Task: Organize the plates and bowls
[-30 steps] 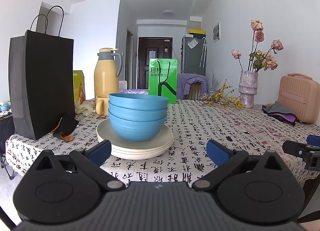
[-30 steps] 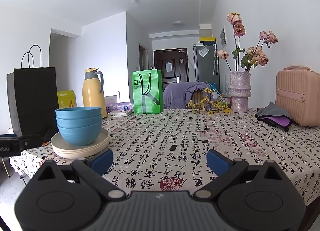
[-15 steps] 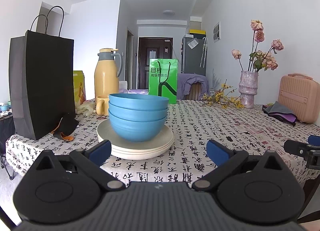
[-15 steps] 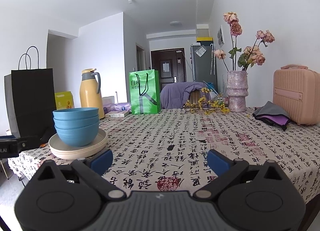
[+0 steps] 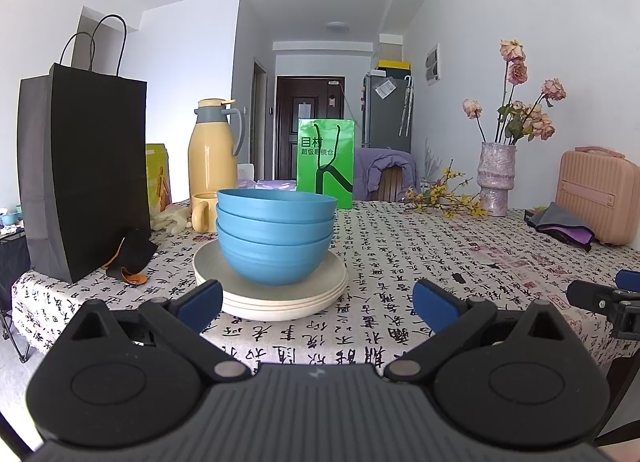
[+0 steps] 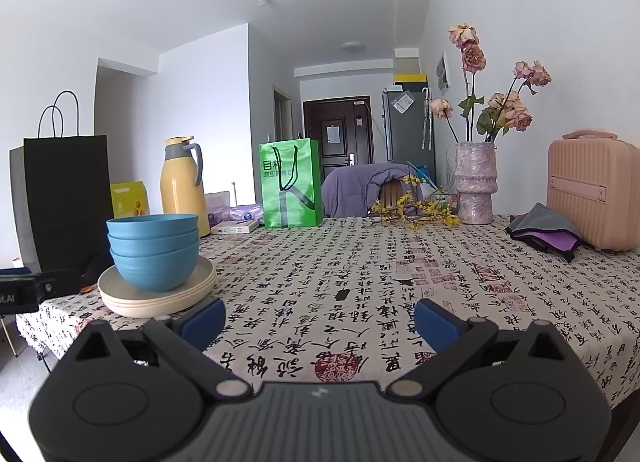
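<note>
Three blue bowls sit nested on a stack of cream plates near the table's front left edge. My left gripper is open just in front of that stack, empty, its blue pads apart. In the right wrist view the same bowls and plates lie to the left, and my right gripper is open and empty over bare tablecloth. Each gripper shows at the edge of the other's view: the right gripper's tip and the left gripper's tip.
A black paper bag, yellow thermos, yellow mug and green bag stand behind the stack. On the right are a vase of flowers, pink case and folded cloth. The printed tablecloth stretches between them.
The right gripper has shifted a little rightward and back, so the bowls sit slightly further in from its left edge. The left gripper and the stack have barely moved.
</note>
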`<state>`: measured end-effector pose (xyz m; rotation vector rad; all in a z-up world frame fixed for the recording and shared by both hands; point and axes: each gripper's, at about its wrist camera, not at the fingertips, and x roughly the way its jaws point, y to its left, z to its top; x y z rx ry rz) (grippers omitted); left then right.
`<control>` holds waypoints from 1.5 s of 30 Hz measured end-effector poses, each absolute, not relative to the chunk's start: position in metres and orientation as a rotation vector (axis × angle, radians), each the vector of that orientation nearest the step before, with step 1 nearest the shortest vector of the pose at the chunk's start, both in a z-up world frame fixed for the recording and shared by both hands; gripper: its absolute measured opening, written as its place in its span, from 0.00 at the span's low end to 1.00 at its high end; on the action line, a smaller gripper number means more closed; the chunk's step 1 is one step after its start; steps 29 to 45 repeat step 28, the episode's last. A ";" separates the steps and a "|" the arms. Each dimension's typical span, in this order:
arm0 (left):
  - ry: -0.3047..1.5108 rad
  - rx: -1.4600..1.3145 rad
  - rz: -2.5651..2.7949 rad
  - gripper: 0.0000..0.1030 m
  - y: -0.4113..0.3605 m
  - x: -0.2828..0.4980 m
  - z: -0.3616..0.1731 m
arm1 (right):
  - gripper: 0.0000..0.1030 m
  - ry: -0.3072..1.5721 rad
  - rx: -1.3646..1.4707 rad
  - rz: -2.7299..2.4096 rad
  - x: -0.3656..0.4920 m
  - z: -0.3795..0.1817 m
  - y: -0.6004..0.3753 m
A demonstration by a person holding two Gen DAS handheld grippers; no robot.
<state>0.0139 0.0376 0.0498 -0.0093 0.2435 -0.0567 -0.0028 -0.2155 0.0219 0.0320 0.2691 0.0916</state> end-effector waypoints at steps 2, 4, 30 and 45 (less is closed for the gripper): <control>0.243 -0.009 -0.056 1.00 0.038 0.014 0.050 | 0.98 0.268 0.031 0.092 -0.003 0.022 -0.216; 0.245 -0.012 -0.051 1.00 0.038 0.014 0.049 | 0.98 0.269 0.032 0.091 -0.003 0.022 -0.216; 0.201 -0.046 -0.038 1.00 0.037 0.009 0.050 | 0.98 0.269 0.034 0.088 -0.002 0.022 -0.217; 0.201 -0.046 -0.038 1.00 0.037 0.009 0.050 | 0.98 0.269 0.034 0.088 -0.002 0.022 -0.217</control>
